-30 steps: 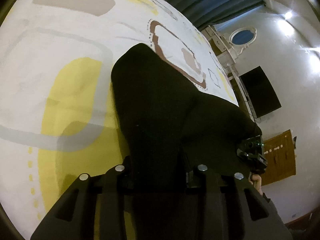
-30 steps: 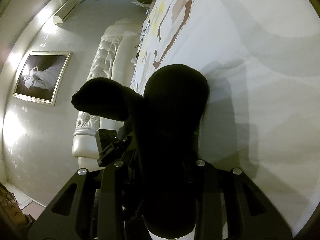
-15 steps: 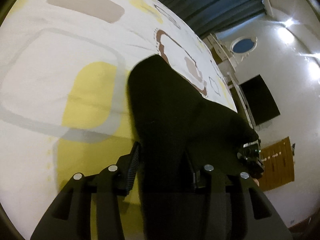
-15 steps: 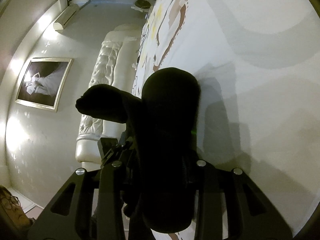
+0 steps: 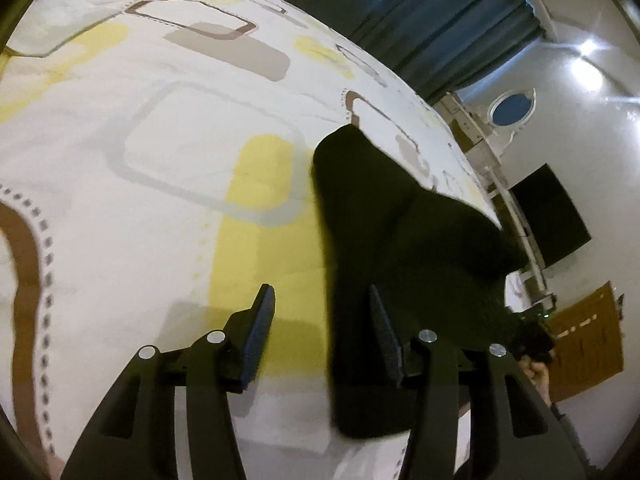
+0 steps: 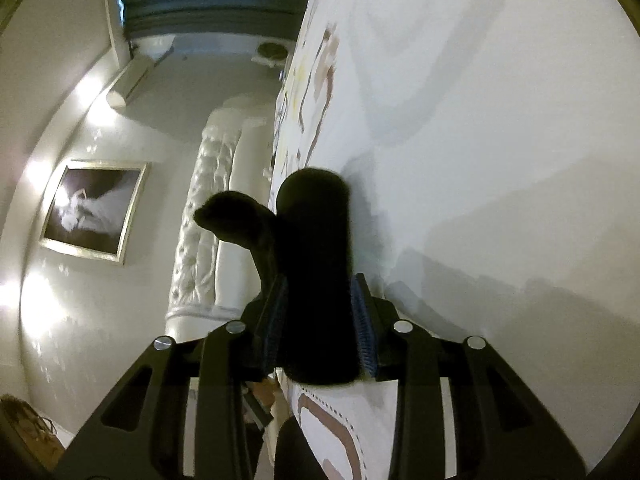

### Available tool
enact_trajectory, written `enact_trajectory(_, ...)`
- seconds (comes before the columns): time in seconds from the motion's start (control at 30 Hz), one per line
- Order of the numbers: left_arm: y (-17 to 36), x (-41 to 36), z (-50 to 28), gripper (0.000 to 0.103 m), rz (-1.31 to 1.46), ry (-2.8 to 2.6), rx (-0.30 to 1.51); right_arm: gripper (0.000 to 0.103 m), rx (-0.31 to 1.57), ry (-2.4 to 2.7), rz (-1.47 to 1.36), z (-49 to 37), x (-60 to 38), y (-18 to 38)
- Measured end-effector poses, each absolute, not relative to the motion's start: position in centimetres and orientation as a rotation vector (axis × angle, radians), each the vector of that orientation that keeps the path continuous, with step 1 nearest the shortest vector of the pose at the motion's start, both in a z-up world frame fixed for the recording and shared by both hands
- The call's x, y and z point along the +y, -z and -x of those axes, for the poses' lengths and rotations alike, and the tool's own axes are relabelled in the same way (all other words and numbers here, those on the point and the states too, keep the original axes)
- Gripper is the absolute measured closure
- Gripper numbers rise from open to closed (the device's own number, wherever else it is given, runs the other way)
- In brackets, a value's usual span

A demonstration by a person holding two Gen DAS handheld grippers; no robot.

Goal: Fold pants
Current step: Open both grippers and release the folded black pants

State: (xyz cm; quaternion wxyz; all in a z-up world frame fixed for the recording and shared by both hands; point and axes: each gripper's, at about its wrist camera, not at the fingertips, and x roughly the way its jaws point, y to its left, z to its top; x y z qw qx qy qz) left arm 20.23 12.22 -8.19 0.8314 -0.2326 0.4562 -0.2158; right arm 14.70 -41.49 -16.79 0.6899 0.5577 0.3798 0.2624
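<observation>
Closest in the left wrist view, the left gripper (image 5: 320, 332) is standing released, its two fingers spread wide; the black pants (image 5: 400, 240) are lying against the inner face of the finger at 3 o'clock and clear of the other. The cloth is draping from there up toward 1 o'clock across the patterned bedspread (image 5: 160, 180), over its yellow patch. Beyond, at 1 o'clock, dark curtains (image 5: 420, 20) are hanging, and a black screen (image 5: 552, 216) is sitting on the wall at 3 o'clock.

In the right wrist view, the right gripper (image 6: 320, 320) is clamping the pants (image 6: 316, 260), a thick fold rising toward 12 o'clock beside the bedspread (image 6: 500, 140). Farther off, a tufted white headboard (image 6: 200, 240) at 9 o'clock and a framed picture (image 6: 92, 208) are showing.
</observation>
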Motion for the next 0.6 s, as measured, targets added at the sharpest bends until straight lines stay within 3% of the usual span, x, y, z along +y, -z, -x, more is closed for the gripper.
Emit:
enact_trajectory(0.4,9.4,12.8,-16.3,0.054,0.536,0.448,0.989,0.070,0.785,-0.461,-1.296,-6.5,-45.1,17.2)
enact_trajectory(0.6,8.4,10.3,-12.9,0.051,0.467,0.451,0.952,0.070,0.846,-0.351,-1.150,-3.6,-43.5,15.9)
